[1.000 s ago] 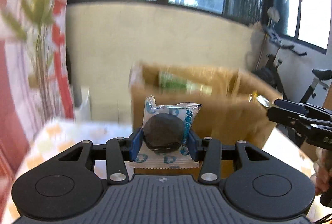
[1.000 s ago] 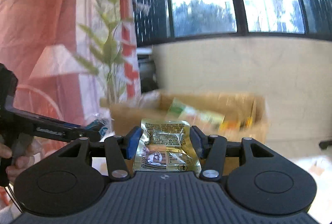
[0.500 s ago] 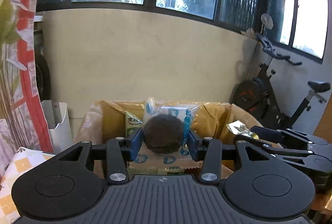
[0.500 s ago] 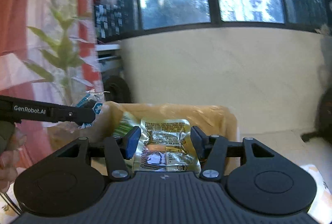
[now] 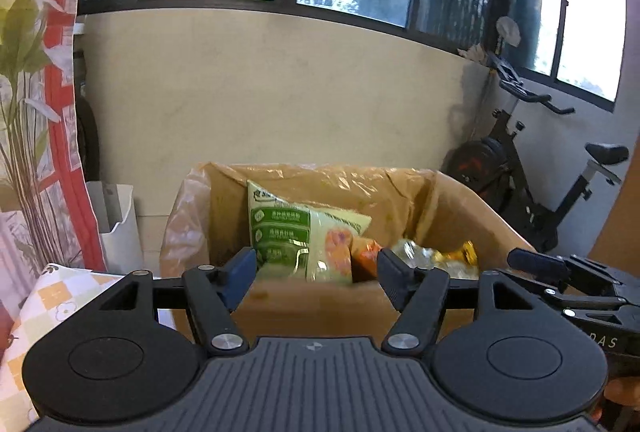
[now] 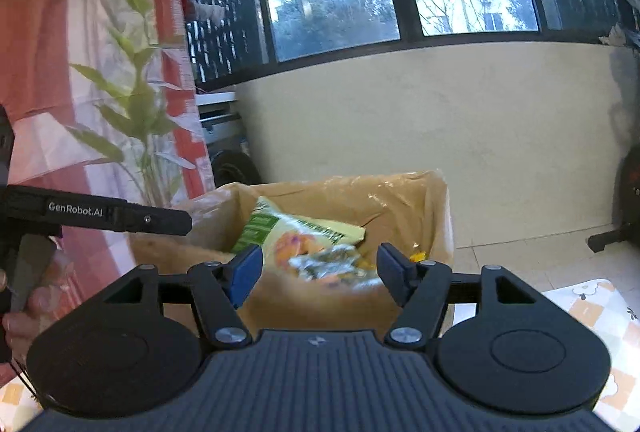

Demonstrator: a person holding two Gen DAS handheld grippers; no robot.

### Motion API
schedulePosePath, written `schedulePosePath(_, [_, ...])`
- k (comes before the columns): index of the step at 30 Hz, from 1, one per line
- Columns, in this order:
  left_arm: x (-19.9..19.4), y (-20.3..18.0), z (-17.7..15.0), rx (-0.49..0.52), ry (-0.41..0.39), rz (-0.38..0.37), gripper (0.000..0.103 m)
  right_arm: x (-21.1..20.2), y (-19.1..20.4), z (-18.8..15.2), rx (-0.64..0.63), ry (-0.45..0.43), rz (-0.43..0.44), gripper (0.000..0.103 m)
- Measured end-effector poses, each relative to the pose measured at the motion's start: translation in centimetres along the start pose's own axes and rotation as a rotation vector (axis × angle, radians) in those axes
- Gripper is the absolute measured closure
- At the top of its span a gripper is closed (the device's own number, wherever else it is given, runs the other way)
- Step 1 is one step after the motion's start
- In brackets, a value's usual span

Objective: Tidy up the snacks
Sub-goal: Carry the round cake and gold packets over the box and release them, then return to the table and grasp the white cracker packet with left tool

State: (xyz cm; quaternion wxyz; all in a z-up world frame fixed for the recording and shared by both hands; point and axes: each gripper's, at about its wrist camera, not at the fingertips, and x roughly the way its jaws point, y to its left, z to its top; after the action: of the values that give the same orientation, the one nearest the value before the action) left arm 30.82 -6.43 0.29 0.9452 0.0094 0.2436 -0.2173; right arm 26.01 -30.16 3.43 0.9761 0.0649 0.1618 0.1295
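A cardboard box (image 5: 312, 308) lined with clear plastic stands just ahead of both grippers, also in the right wrist view as the box (image 6: 436, 208). Inside it leans a green and yellow snack bag (image 5: 296, 228), seen too as the bag (image 6: 296, 228). A blurred silver and gold packet (image 6: 332, 264) is dropping in beside it; the same packet (image 5: 436, 256) shows at the box's right. My left gripper (image 5: 316, 272) hangs over the near rim, jaws opening with nothing between them. My right gripper (image 6: 318, 268) does likewise, opening and empty.
An exercise bike (image 5: 532, 168) stands at the right by the wall. A white bin (image 5: 116, 224) and a patterned curtain (image 5: 36, 92) are at the left. A checked tablecloth (image 5: 36, 312) lies under the grippers. A hand (image 6: 24, 308) holds the left gripper's handle.
Both grippers moved up over the box and spread their jaws. The dark round cake in its wrapper left the left gripper; the gold packet left the right gripper and is falling into the box.
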Motion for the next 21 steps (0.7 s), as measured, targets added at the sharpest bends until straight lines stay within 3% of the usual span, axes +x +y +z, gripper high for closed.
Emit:
schedulePosePath(5, [-2.8, -0.4, -2.5, 0.005, 0.006, -0.036, 0.034, -2.4, 1.6, -1.8, -0.002, -0.018, 0.014, 0.037])
schedulePosePath(9, [-3.8, -0.5, -5.1, -0.025, 0.036, -0.049, 0.034, -3.1, 2.1, -3.6, 0.029, 0.016, 0.026, 0.037])
schedulePosePath(21, [0.1, 0.6, -13.7, -0.270, 0.255, -0.066, 0.036, -1.4, 3.3, -11.2, -0.041, 0.278, 0.067, 0.037])
